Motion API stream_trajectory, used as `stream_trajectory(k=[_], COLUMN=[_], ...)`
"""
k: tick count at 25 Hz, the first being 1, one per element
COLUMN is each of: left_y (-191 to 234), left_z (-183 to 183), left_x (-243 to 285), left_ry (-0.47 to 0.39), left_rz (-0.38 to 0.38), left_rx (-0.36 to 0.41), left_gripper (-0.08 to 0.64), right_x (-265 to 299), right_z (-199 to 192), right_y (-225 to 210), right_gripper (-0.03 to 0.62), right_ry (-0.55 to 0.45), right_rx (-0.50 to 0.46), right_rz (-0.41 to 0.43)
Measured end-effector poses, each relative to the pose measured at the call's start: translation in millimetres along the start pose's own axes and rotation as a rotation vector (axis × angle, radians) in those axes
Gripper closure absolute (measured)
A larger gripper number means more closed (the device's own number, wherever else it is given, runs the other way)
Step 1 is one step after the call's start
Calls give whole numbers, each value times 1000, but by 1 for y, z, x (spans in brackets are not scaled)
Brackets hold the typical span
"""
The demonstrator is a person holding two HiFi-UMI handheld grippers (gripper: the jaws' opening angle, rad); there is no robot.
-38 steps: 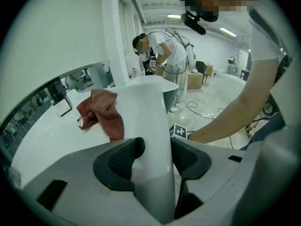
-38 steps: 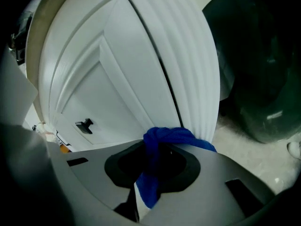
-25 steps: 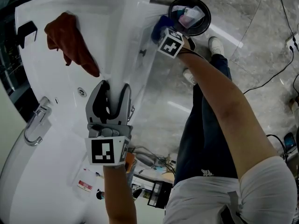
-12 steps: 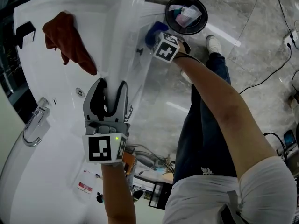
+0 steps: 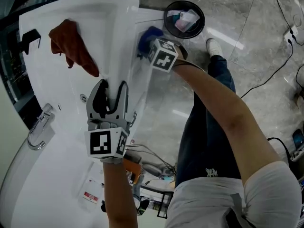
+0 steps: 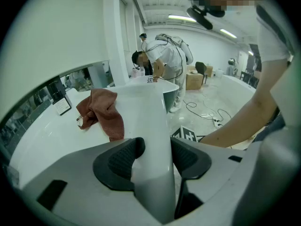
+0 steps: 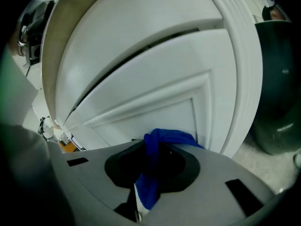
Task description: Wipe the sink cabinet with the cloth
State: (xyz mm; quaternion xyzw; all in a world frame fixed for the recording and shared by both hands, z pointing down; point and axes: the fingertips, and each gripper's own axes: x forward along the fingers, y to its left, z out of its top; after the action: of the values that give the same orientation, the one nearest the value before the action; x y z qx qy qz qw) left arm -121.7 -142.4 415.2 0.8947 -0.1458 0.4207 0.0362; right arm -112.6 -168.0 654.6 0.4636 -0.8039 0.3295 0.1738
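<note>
Right gripper (image 7: 153, 160): slid left along the cabinet door (image 7: 155, 79), away from the bin (image 5: 184, 18); jaws pinched tight on the blue cloth (image 7: 167, 138).
Cloth: bunched lengthwise along the jaws, tip poking forward onto the door panel.
Left gripper (image 6: 153, 157): jaws clamped across the sink rim (image 6: 149, 121).
Sticker (image 5: 90, 196): print too small to read.

No legible text; sticker (image 5: 88, 196) on sink cabinet (image 5: 47, 175) unreadable (too small).
</note>
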Motion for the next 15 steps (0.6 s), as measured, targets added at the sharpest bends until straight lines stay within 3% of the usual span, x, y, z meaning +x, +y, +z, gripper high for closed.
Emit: stream_trajectory(k=[15], left_y=[0], left_z=[0], left_x=[2], left_ry=[-5], left_rz=[2], left_rx=[2], left_gripper=[334], right_x=[-40], right_z=[39], right_y=[22], right_gripper=[520], right_ry=[-82], right_rx=[36], right_rz=[-107])
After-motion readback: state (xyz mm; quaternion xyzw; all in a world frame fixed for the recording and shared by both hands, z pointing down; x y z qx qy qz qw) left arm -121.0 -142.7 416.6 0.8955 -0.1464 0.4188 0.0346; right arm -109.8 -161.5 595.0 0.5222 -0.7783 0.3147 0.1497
